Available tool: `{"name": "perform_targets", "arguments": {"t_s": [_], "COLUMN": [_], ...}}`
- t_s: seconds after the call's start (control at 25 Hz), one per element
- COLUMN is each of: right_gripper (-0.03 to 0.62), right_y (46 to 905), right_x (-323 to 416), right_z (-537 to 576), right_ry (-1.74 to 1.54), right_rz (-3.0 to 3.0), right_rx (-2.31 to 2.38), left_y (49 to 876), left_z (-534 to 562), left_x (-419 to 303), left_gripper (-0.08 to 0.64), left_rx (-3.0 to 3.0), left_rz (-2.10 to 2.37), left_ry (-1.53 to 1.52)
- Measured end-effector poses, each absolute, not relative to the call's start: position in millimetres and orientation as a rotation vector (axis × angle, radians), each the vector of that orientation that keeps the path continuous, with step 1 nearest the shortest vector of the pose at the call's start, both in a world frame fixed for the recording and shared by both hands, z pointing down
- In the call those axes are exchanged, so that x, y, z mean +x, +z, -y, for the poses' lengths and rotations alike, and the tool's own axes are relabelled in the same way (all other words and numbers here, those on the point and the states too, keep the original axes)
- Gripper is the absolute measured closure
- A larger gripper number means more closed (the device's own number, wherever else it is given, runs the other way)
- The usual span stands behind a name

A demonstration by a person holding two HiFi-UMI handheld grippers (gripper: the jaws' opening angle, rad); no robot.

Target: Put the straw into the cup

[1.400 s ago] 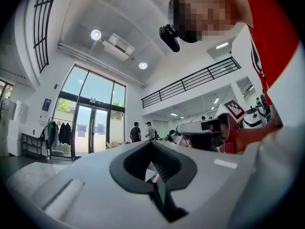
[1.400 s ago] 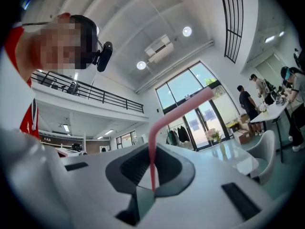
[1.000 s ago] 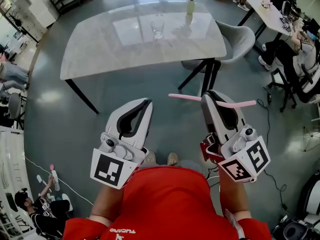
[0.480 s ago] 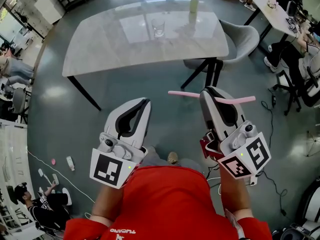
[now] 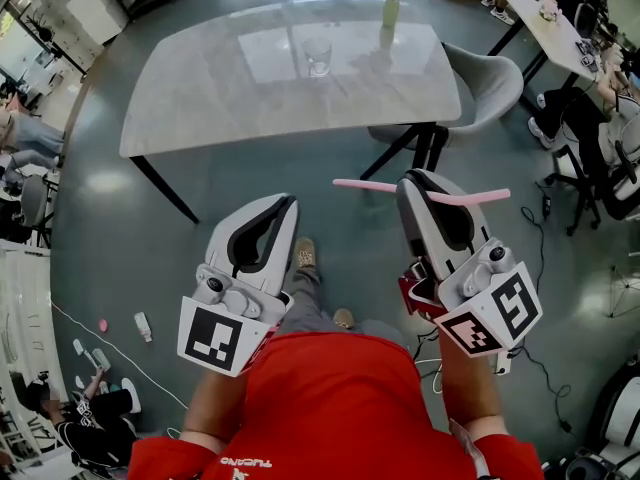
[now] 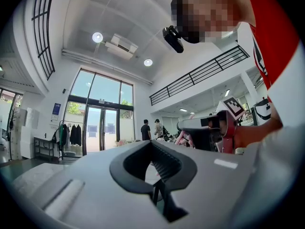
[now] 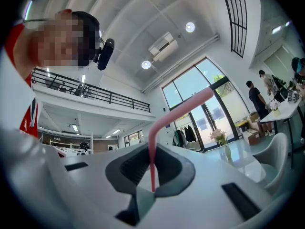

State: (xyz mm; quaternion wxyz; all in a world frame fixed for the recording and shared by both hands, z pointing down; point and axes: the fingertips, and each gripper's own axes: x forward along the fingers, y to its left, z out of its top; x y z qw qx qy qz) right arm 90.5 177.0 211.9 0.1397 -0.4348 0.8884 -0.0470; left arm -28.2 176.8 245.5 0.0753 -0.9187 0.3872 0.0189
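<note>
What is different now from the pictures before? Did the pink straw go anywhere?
The person has stepped toward the table: one shoe is now farther forward on the floor. Nothing was grabbed or let go. The right gripper still pinches the pink straw, the left gripper stays shut and empty, and the cup still waits on the table.

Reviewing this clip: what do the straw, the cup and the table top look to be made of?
Straw: probably plastic, matte pink, with a bent elbow.
Cup: clear glass or plastic; the surface behind shows through it.
Table top: likely polished stone or laminate, pale grey mottling, glossy reflections.
</note>
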Motion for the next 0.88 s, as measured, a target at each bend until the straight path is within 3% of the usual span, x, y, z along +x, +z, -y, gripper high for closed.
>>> {"name": "perform_targets", "arguments": {"t_s": [0.88], "right_gripper": [0.571], "right_y": [215.7], "right_x": [55.5], "right_z": [11.3], "right_ry": [-0.156], "right_rz": [-2.551], "right_rx": [-1.384], "left_y": [251.4], "left_z": [24.6], "left_x": [-60.1], "left_gripper": [0.554], "left_rx": [-2.829], "left_rz": [-1.078], "left_ry": [0.033]}}
